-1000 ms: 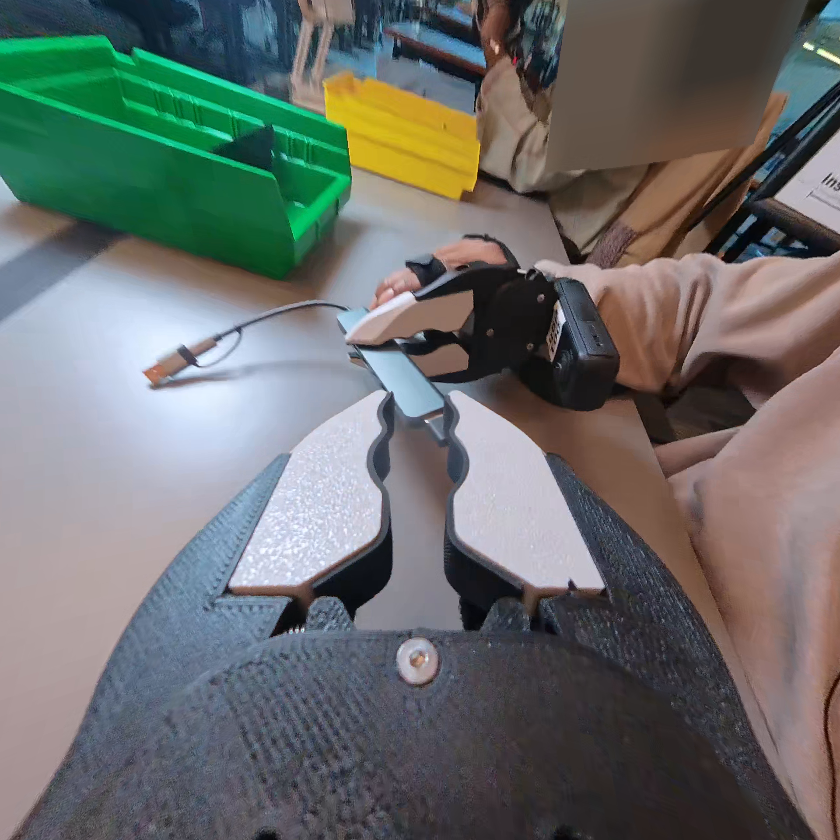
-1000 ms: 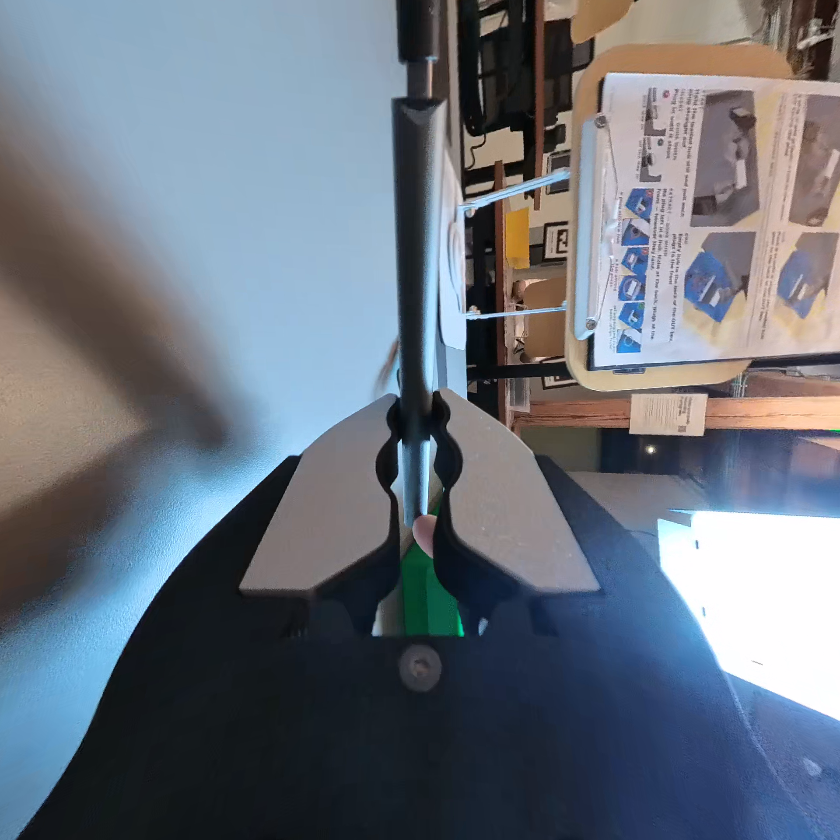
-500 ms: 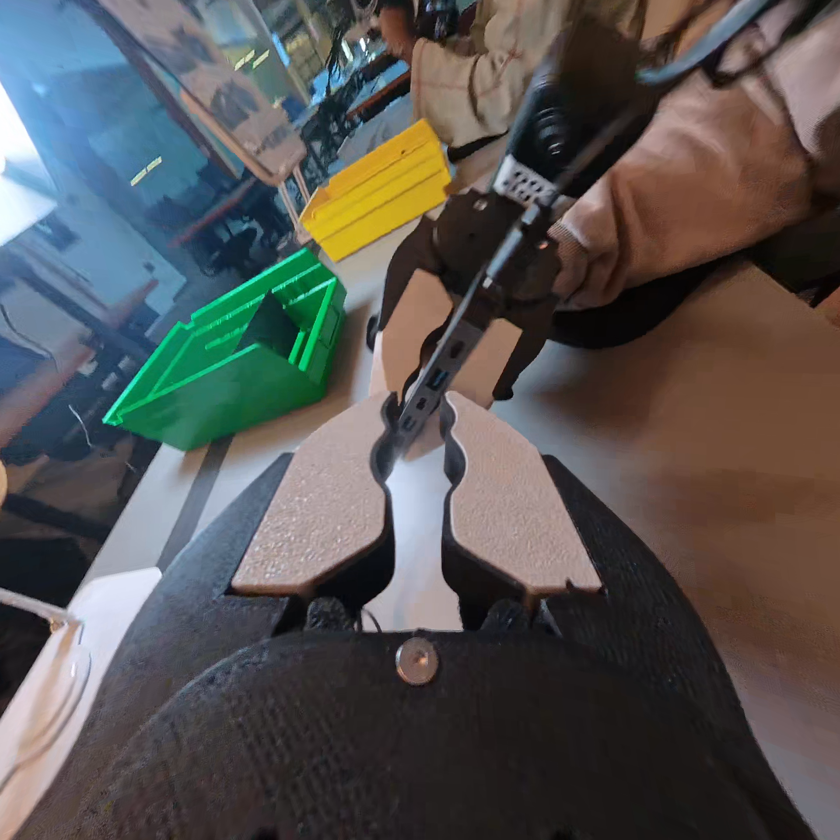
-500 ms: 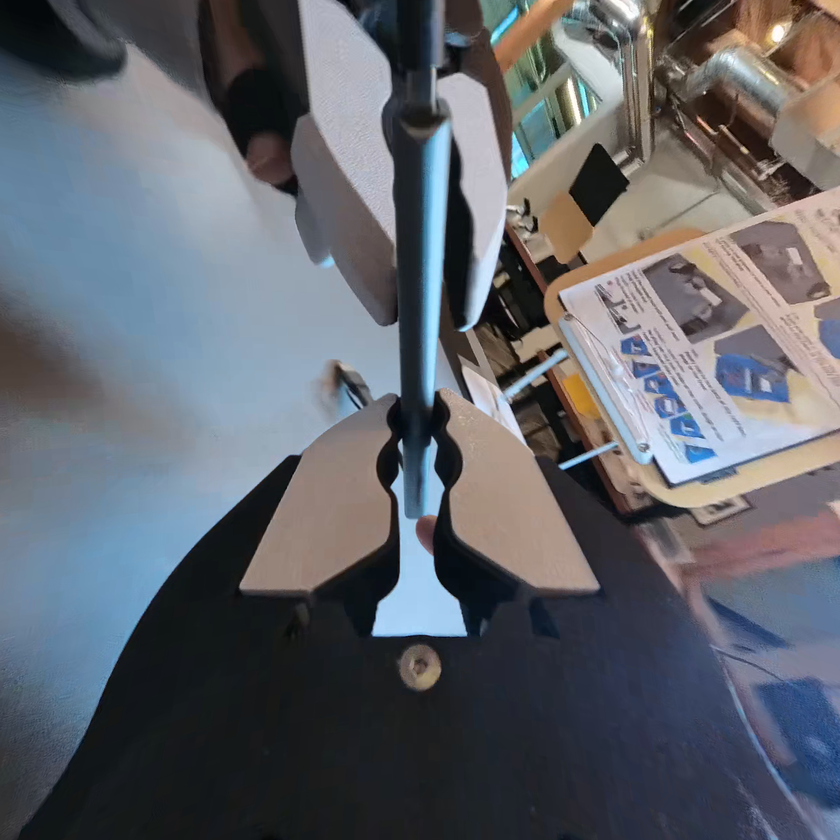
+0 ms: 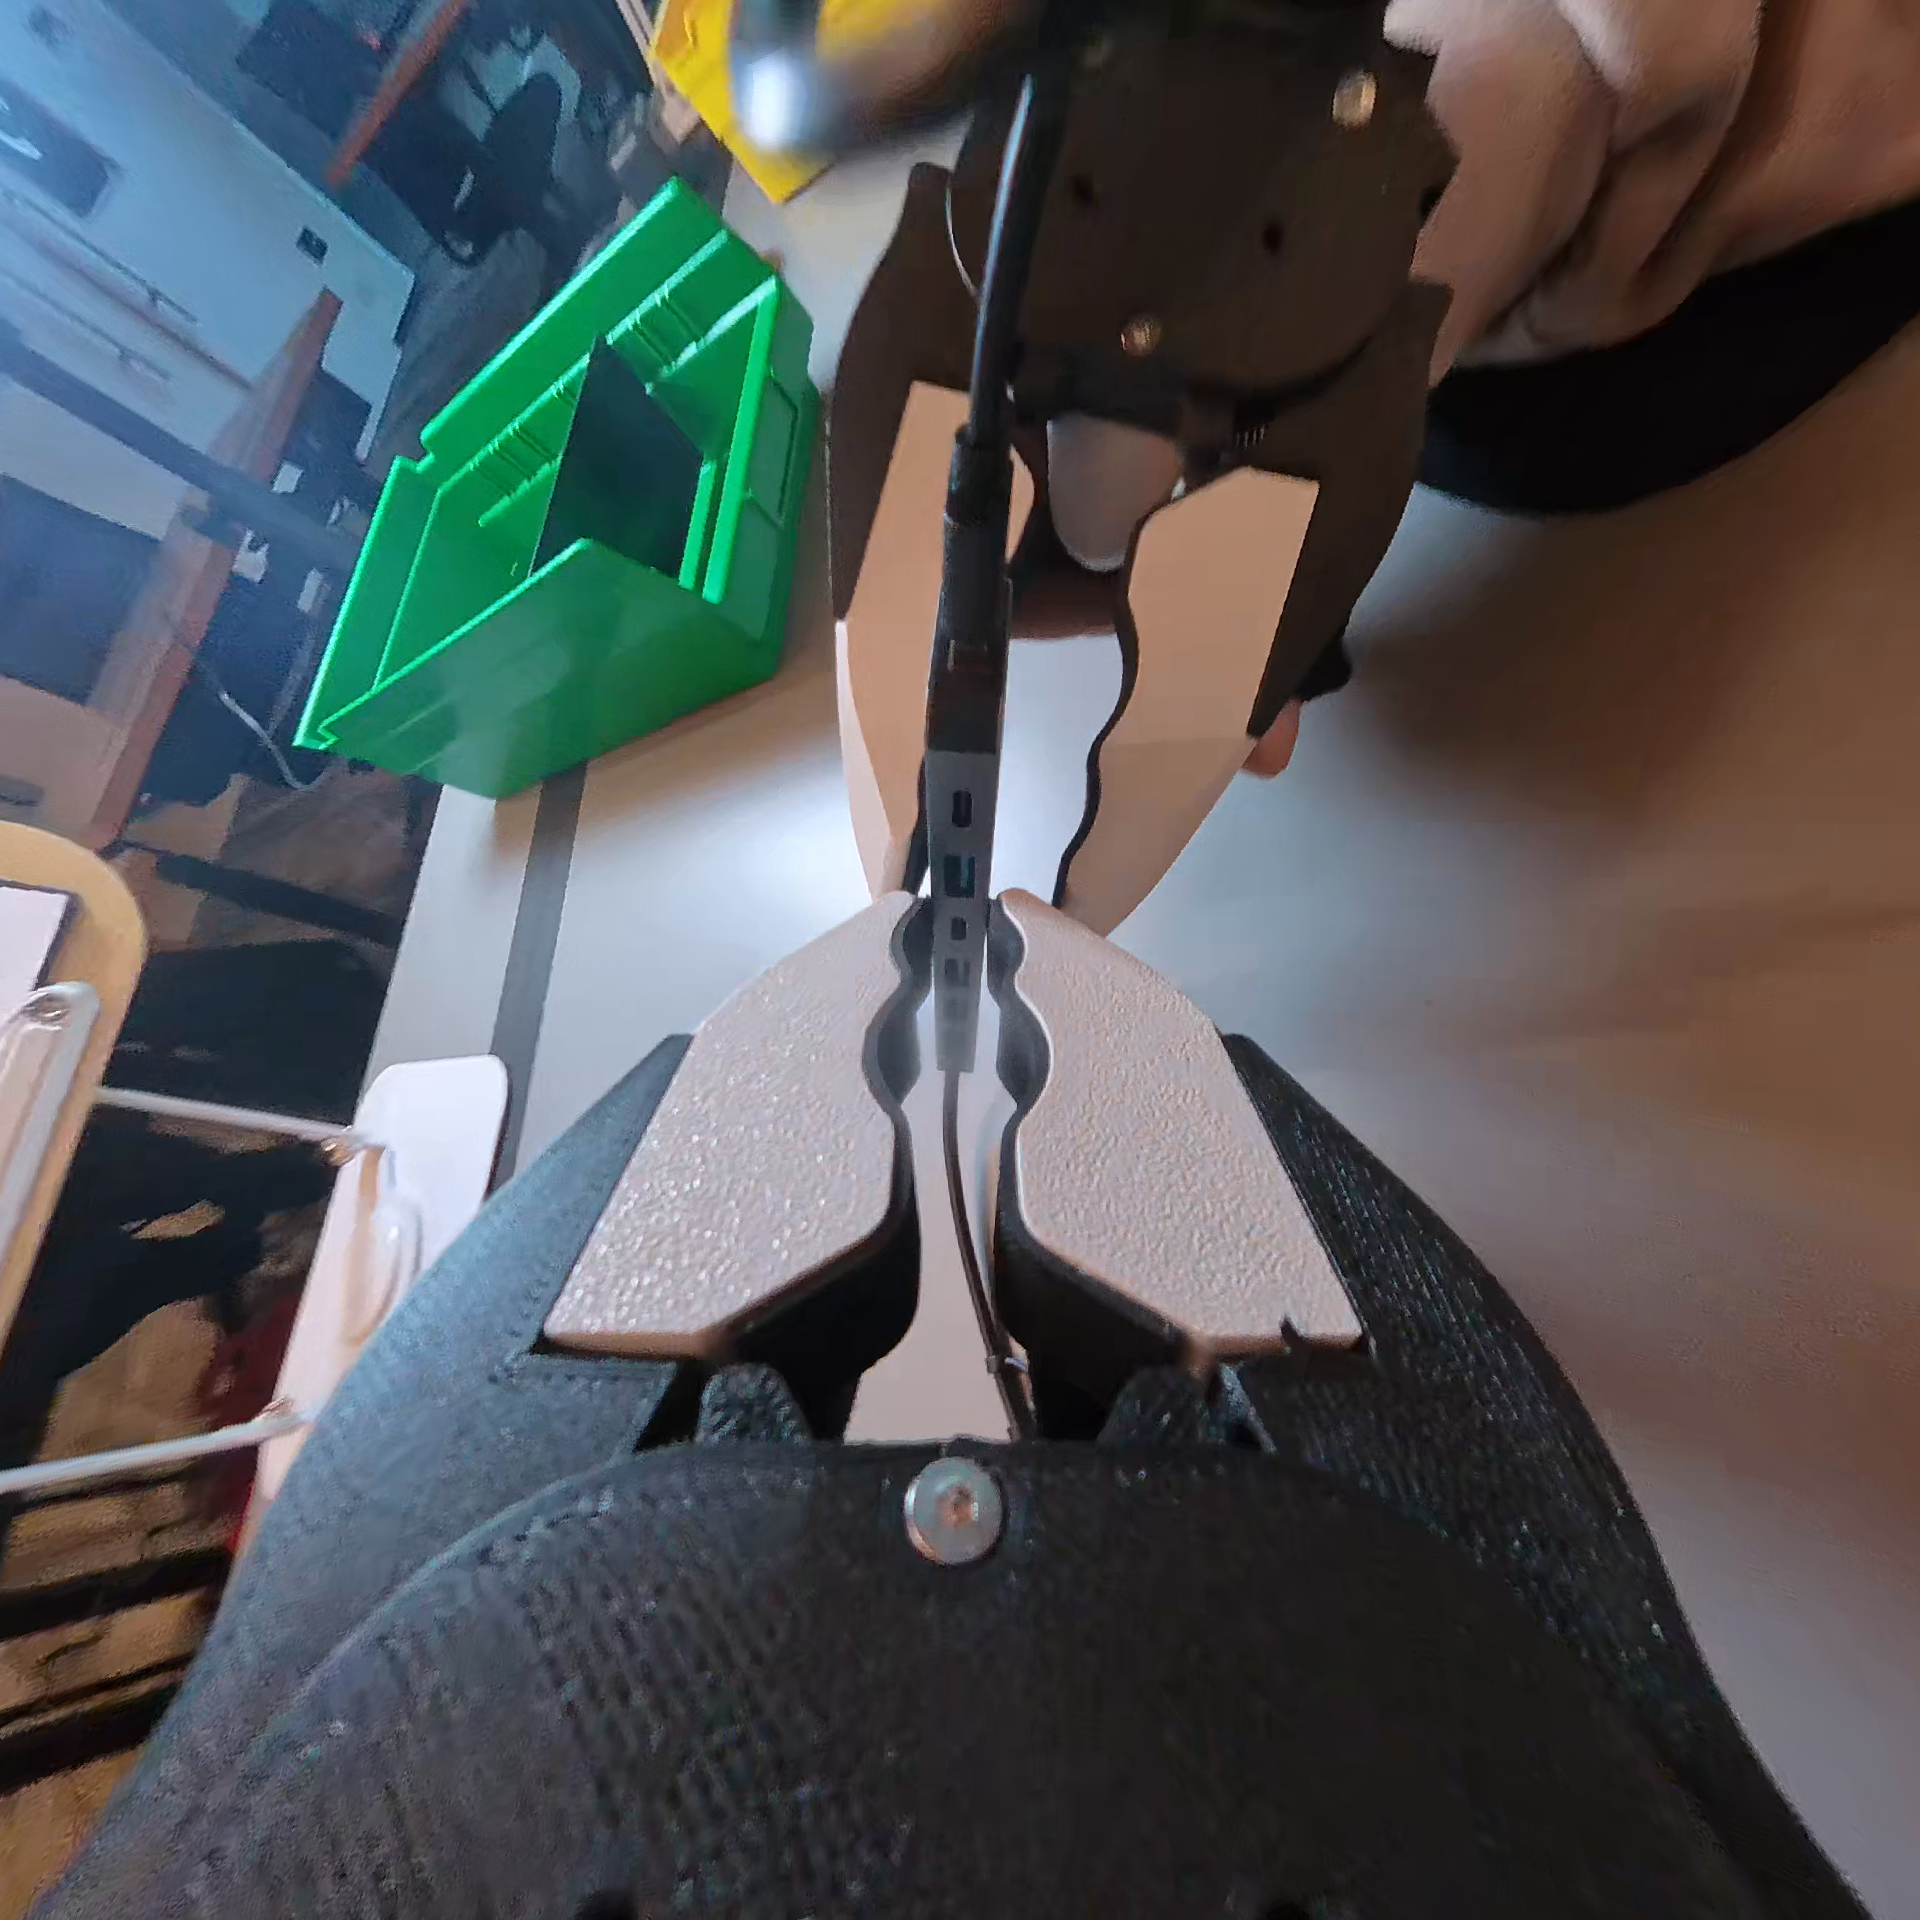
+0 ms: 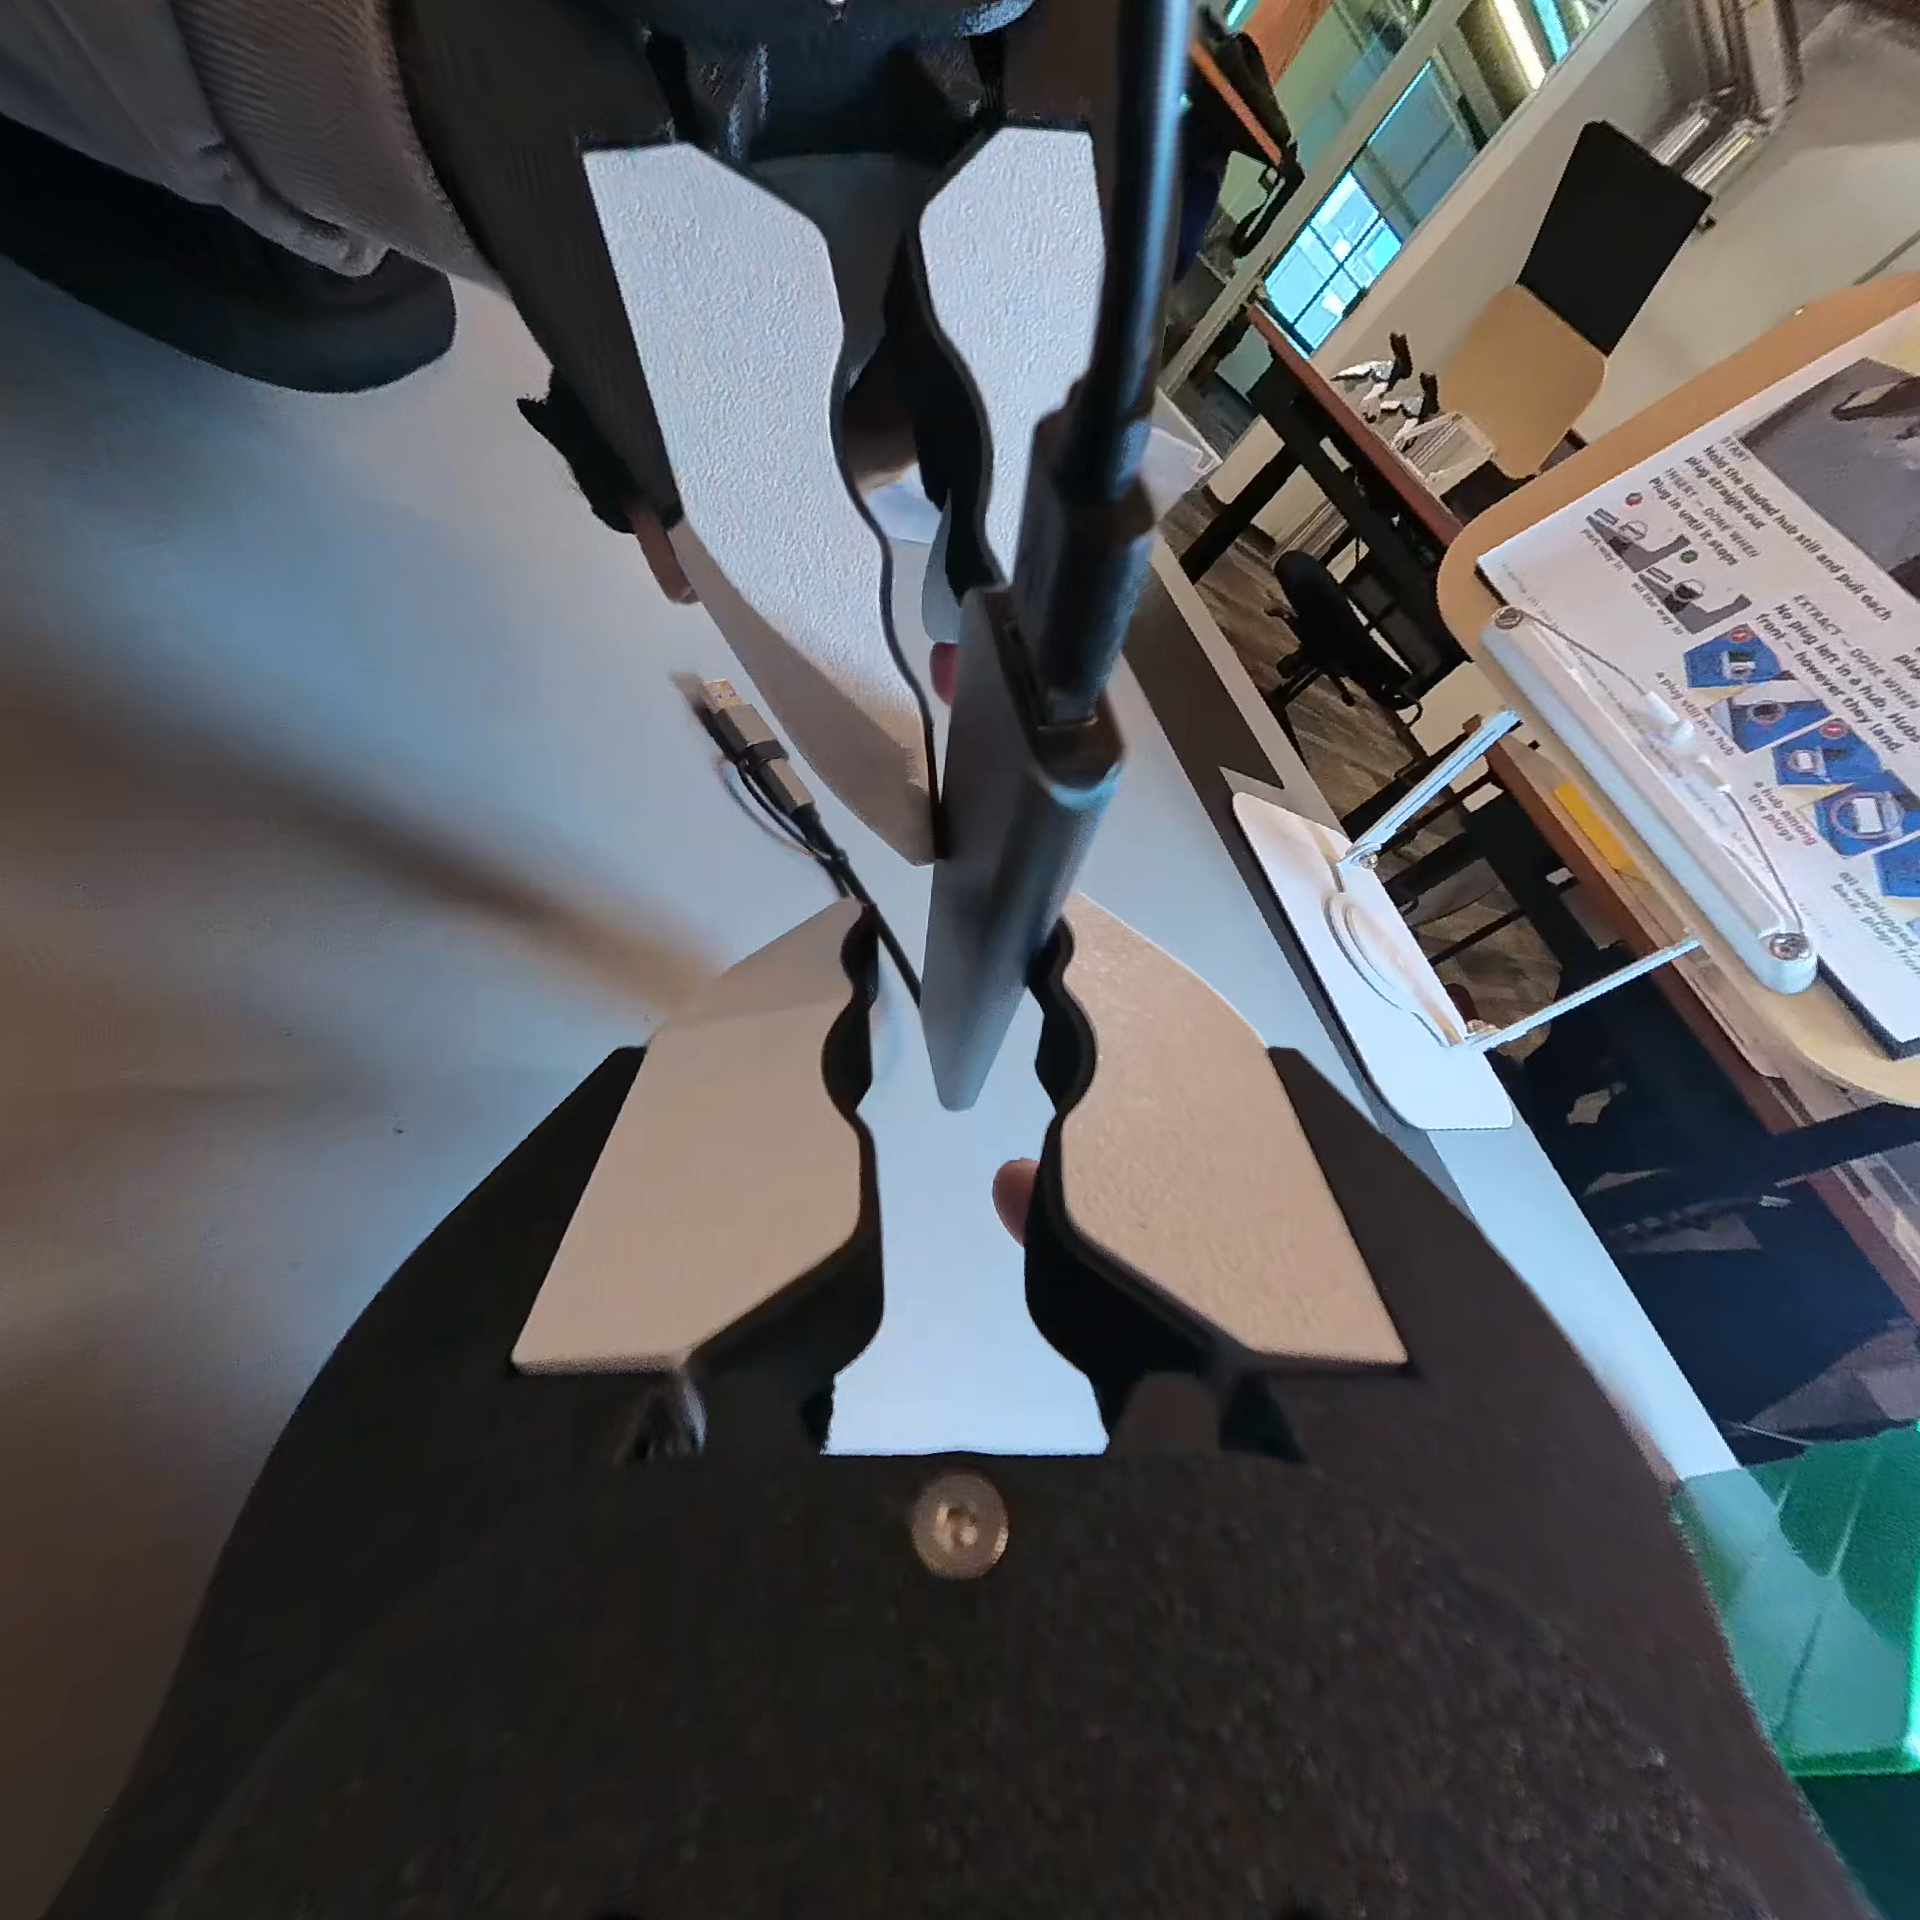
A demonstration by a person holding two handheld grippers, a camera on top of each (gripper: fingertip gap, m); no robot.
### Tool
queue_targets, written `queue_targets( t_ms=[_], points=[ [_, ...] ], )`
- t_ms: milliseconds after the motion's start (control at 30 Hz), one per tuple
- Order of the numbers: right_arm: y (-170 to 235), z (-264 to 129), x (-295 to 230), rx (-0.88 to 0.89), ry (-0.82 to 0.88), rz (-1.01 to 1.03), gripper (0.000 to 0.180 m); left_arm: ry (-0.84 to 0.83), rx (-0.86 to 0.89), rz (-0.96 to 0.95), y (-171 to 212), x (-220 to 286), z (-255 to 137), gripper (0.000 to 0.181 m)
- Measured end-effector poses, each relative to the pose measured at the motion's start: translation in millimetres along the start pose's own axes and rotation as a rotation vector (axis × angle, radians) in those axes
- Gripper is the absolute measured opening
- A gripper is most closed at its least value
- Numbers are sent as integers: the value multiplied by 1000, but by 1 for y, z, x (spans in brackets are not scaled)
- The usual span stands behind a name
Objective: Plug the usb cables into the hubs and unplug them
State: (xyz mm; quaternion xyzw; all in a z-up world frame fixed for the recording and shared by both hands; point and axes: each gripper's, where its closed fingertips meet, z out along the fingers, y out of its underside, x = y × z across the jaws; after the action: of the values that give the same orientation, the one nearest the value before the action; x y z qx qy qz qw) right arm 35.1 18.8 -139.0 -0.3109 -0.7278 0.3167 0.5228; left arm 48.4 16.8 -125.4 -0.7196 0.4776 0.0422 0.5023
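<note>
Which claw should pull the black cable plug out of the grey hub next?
Right, probably. The right claw is open and free, straddling the flat grey metal hub near the black cable plug; the left claw is shut on the hub's other end, bracing it.

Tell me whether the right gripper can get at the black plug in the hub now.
Probably yes: the right gripper is open astride the hub, the black plug sits just ahead with nothing between, and the left gripper clamps the hub.

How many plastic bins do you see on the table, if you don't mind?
2: a green bin on the table's far left side, and a yellow bin beyond it, mostly cut off at the top edge. Others may be hidden.
</note>
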Motion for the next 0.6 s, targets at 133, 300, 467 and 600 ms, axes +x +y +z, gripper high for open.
queue_targets(
  t_ms=[133, 300, 467, 600],
  points=[
    [-5, -2, -7, 11, -71, 60, 35, -11, -148, 71, 14, 4, 4, 11],
    [-3, -1, -22, -28, -157, 88, 35, 13, -243, 119, 24, 14, 8, 11],
    [2, 0, -21, -43, -139, 72, 28, 23, -291, 128, 26, 18, 9, 11],
    [11, 5, -23, -106, -125, 30, 33, 37, -324, 135, 28, 23, 11, 11]
  ],
)
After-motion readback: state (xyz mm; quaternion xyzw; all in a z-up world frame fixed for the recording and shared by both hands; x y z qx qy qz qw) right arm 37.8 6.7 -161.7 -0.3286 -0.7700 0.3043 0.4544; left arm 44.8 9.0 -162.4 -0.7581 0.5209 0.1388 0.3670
